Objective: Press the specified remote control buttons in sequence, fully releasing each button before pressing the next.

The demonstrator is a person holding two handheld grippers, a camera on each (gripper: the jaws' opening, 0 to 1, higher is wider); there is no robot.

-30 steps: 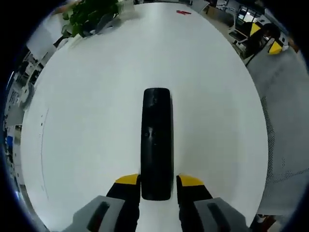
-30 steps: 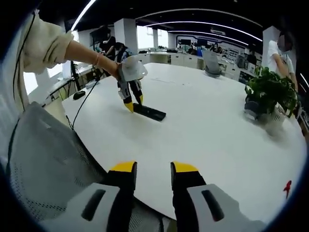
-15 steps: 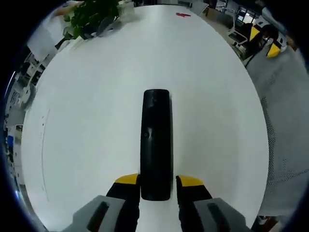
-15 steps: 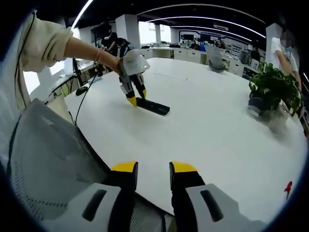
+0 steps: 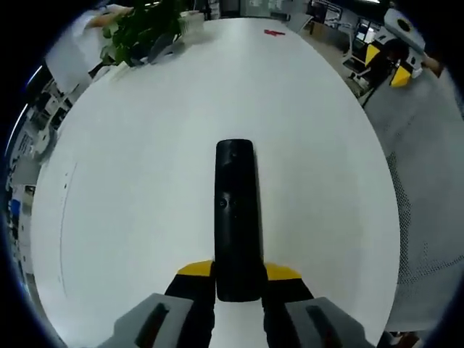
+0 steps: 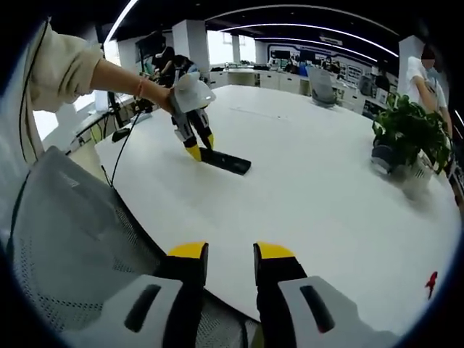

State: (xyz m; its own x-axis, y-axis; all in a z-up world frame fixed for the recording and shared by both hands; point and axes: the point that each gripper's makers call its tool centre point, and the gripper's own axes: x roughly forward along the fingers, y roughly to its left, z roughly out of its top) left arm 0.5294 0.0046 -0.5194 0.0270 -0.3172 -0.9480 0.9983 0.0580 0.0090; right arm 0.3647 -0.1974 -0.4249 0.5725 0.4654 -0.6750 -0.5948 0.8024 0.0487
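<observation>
A black remote control [image 5: 237,217] lies flat on the white table [image 5: 130,181], pointing away from me. My left gripper [image 5: 238,272] is shut on its near end, one yellow-tipped jaw pressed against each side. From the right gripper view, the same remote [image 6: 225,161] sits near the table's far left edge, with the left gripper [image 6: 197,148] slanting down onto it from a person's hand. My right gripper [image 6: 230,252] hangs over the near table edge, narrowly open, nothing between its jaws. It also appears far off [image 5: 388,64] in the left gripper view.
A potted plant [image 6: 406,138] stands at the table's right side, also seen as the plant [image 5: 141,29] at the far end. A small red mark [image 6: 431,281] lies near the edge. A grey mesh chair [image 6: 72,239] stands beside the table. A person [image 6: 417,72] stands behind the plant.
The left gripper's jaws have drawn in tighter against the remote's near end. In the right gripper view the left gripper leans a bit more to the left; the remote stays put.
</observation>
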